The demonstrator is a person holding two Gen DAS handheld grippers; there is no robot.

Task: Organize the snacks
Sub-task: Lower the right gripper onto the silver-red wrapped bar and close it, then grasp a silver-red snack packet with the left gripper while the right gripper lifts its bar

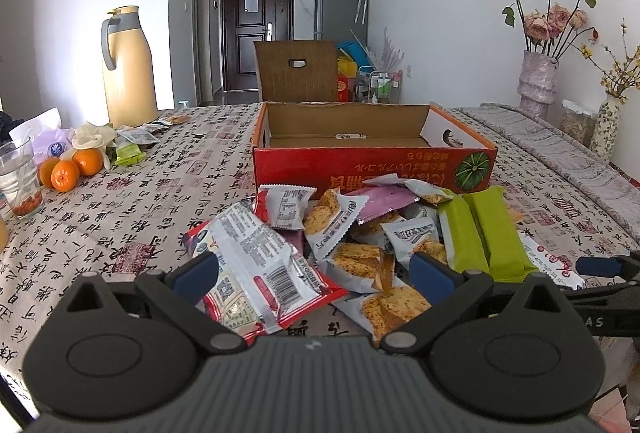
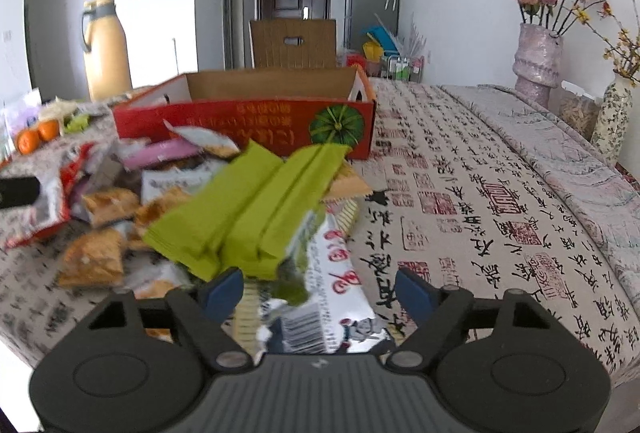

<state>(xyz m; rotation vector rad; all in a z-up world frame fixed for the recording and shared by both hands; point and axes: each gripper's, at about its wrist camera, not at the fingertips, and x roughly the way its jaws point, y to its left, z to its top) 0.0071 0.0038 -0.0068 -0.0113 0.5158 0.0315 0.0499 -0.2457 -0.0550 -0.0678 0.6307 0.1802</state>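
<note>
We see the snack pile (image 1: 340,233) heaped on the surface (image 1: 140,201), just in front of the open red cardboard box (image 1: 372,161), whose inside looks almost bare. In the pile, two green packets (image 1: 484,233) lie side by side on the right, a long red-and-white packet (image 1: 256,265) sprawls on the left, and small white packets showing golden crackers (image 1: 352,261) fill the middle, with a pink one (image 1: 388,199) near the box wall.

Our left claw (image 1: 316,271) stands wide over the near edge of the pile; the red-and-white packet runs between its blue pads (image 1: 196,271), which do not press on it.

Our right claw (image 2: 320,291) is also apart, though less wide. In its own view the green packets (image 2: 248,217) lie just ahead of its fingertips, and a white packet with red characters (image 2: 336,285) lies under the gap; nothing is gripped.

Farther out on the patterned cloth sit three oranges (image 1: 68,169), a glass (image 1: 18,177) and a tan thermos jug (image 1: 128,69) to the left, and a vase of dried roses (image 1: 538,81) to the right.
</note>
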